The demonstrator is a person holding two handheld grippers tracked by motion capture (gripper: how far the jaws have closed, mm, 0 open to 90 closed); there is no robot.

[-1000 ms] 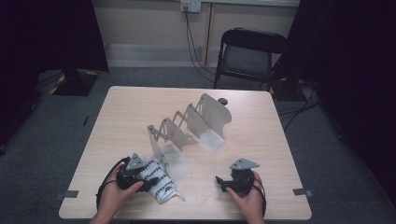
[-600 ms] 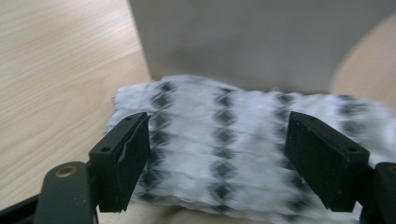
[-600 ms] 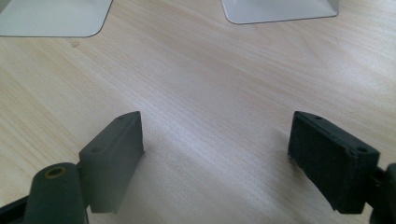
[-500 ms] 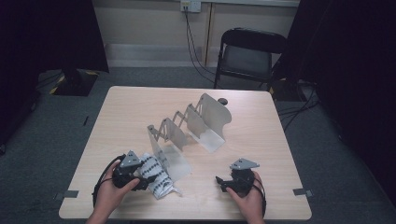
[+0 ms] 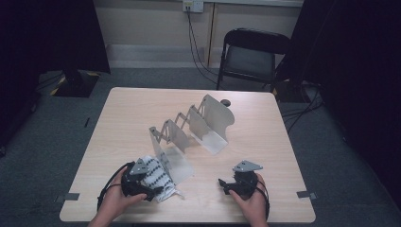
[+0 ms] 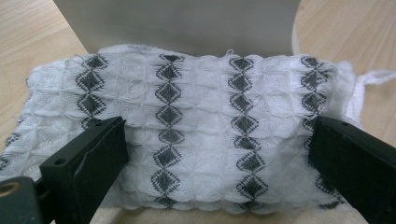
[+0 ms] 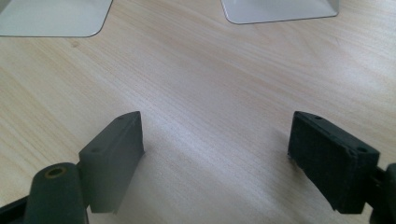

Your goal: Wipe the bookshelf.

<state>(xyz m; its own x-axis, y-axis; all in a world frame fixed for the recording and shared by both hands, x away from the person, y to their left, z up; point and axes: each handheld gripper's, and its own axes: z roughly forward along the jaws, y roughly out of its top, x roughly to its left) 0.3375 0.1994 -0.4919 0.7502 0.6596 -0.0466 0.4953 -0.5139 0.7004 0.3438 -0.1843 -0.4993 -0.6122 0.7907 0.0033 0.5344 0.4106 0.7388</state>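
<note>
Table: patterned cloth between left hand-held gripper jaws, just opening.

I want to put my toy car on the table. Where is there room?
The light wooden table is bare along its far-left side, beyond the grey metal accordion rack, and along the right edge past the rack. The near strip between the white cloth with dark diamonds and the right gripper is narrower. It is crowded around the left gripper.

no readable text, labels or numbers
</note>
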